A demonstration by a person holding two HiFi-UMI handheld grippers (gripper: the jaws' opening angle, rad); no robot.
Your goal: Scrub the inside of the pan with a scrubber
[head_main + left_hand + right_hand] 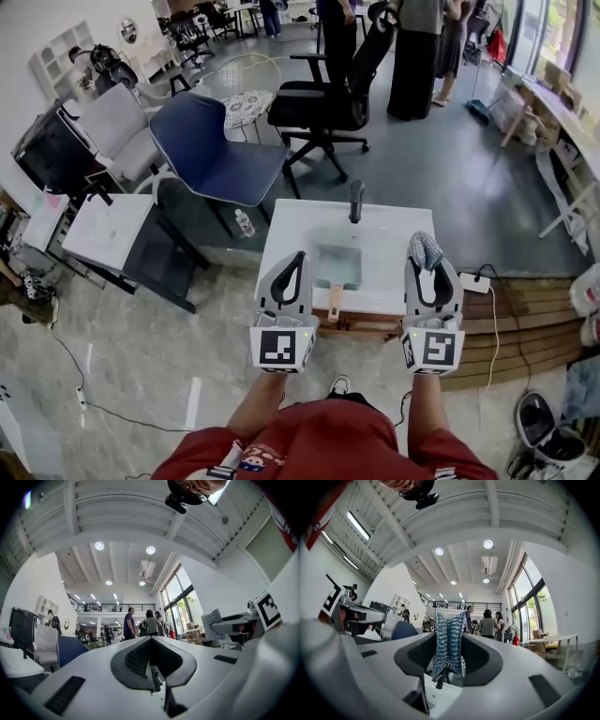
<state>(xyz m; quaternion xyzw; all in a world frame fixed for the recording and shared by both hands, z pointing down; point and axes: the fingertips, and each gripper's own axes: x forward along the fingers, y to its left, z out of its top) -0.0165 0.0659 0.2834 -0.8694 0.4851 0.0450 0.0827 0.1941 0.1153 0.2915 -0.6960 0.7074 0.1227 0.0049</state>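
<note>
Left gripper (151, 639): we hold its jaws closed together, empty | pan (336, 265): on the white table (394, 246), between our grippers; likely rigid and prone to sliding, so we'd steady its wooden handle (333, 302) | right gripper (449, 641): clamped on the scrubber (449, 625), soft, light mesh.

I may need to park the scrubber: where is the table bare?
Bare white table behind the pan, left of the dark upright object, and right of the pan. Crowded along the near edge: pan handle.
</note>
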